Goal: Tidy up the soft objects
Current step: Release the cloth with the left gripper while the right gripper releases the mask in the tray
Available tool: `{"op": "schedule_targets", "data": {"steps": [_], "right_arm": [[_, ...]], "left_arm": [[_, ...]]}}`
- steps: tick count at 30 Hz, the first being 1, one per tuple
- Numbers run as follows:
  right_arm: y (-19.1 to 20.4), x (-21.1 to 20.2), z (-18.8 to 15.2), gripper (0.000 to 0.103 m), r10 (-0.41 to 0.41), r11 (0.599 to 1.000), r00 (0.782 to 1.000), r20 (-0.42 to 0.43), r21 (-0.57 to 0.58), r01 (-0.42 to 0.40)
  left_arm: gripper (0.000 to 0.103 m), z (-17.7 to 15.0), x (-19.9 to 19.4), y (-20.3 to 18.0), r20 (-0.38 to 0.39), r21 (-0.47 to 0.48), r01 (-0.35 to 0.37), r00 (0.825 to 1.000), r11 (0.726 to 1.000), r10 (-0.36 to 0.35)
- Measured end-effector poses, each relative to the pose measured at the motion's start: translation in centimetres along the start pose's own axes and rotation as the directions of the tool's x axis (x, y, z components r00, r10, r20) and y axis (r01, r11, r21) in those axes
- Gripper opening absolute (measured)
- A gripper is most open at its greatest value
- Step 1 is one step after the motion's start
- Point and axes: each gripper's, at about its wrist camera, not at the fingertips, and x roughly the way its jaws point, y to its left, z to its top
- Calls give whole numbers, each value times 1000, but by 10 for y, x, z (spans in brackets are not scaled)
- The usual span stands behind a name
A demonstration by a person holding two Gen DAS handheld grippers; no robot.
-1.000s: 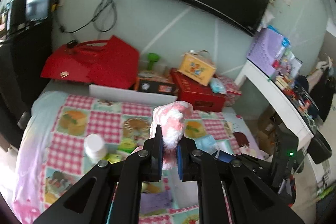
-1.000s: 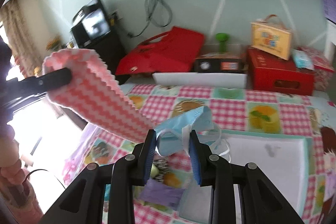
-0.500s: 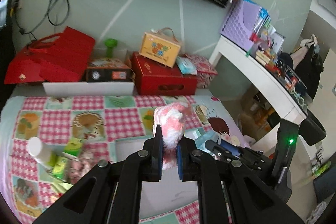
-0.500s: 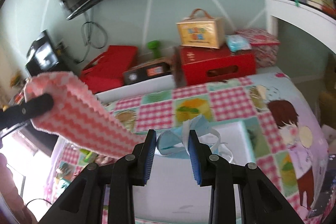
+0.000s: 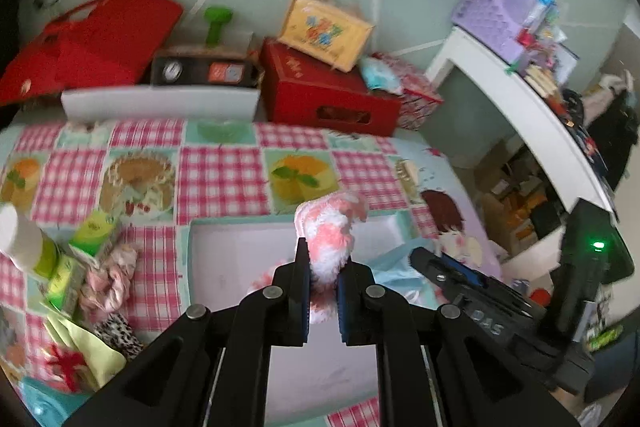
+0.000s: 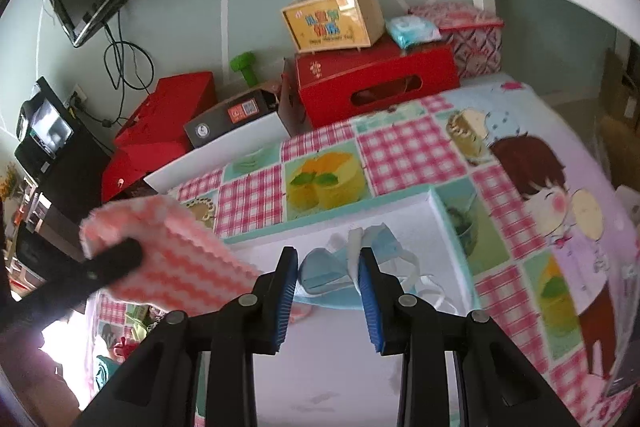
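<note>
My left gripper point(image 5: 323, 281) is shut on a fluffy pink-and-white cloth point(image 5: 328, 235), held above the white tray point(image 5: 224, 251) on the checked tablecloth. From the right wrist view the same cloth point(image 6: 172, 259) shows at the left as a pink zigzag sheet. My right gripper point(image 6: 328, 281) has its jaws parted, and a light blue face mask point(image 6: 340, 263) lies between and just beyond the fingertips on the tray point(image 6: 400, 219). In the left wrist view the right gripper point(image 5: 448, 271) is low at the tray's right edge.
Loose soft items, small green cartons and a white bottle point(image 5: 20, 235) lie left of the tray. Red boxes point(image 5: 328, 87), a yellow case point(image 6: 332, 23) and a dark box point(image 5: 200, 71) line the wall. A white shelf point(image 5: 520, 107) stands at the right.
Both grippers have swung right and lowered over the tray. The right jaws have spread and the blue mask has dropped from them onto the tray. The left still grips the pink cloth.
</note>
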Motion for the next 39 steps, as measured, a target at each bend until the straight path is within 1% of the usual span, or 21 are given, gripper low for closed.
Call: {"op": "schedule_targets", "data": {"steps": [3, 6, 9, 11, 16, 20, 21, 23, 25, 28, 29, 31, 34, 39], "right_arm": [[-2, 16, -3, 33, -14, 1000, 1000, -26, 18, 15], [-5, 33, -8, 33, -9, 1000, 998, -64, 25, 11], [-10, 47, -15, 33, -29, 999, 994, -103, 26, 32], [-13, 53, -19, 33, -27, 999, 991, -131, 29, 31], [-14, 59, -27, 33, -42, 999, 985, -166, 9, 44], [-12, 54, -25, 34, -54, 999, 985, -163, -2, 54], [-11, 52, -25, 36, -57, 998, 985, -163, -7, 57], [-8, 49, -24, 47, -72, 997, 984, -161, -22, 69], [-3, 44, -23, 52, -91, 995, 984, -153, -44, 85], [3, 36, -22, 54, -95, 994, 986, -136, -65, 87], [5, 34, -22, 55, -97, 994, 986, -132, -70, 88], [9, 28, -22, 58, -107, 992, 987, -122, -85, 97], [13, 21, -21, 61, -119, 989, 987, -108, -96, 109], [17, 13, -21, 68, -146, 984, 985, -93, -119, 135]], "left_arm": [[11, -10, 26, 16, -62, -61, -10, 998, 998, 6], [11, -22, 45, 26, -102, -87, -52, 994, 995, 43], [11, -33, 58, 35, -134, -120, -73, 989, 990, 56], [11, -38, 64, 37, -153, -125, -85, 986, 989, 65], [11, -49, 72, 42, -174, -134, -120, 980, 984, 96], [12, -48, 69, 41, -160, -118, -151, 978, 981, 132], [14, -48, 68, 40, -158, -107, -159, 977, 981, 141], [22, -48, 64, 37, -157, -92, -180, 974, 979, 164], [39, -47, 61, 35, -150, -77, -192, 972, 978, 179], [55, -44, 52, 33, -132, -65, -210, 971, 975, 200], [56, -44, 49, 32, -123, -63, -218, 970, 974, 209], [63, -42, 40, 32, -102, -60, -240, 967, 969, 233], [71, -41, 32, 31, -76, -54, -250, 966, 967, 246], [76, -39, 23, 28, -48, -45, -251, 967, 967, 249]]}}
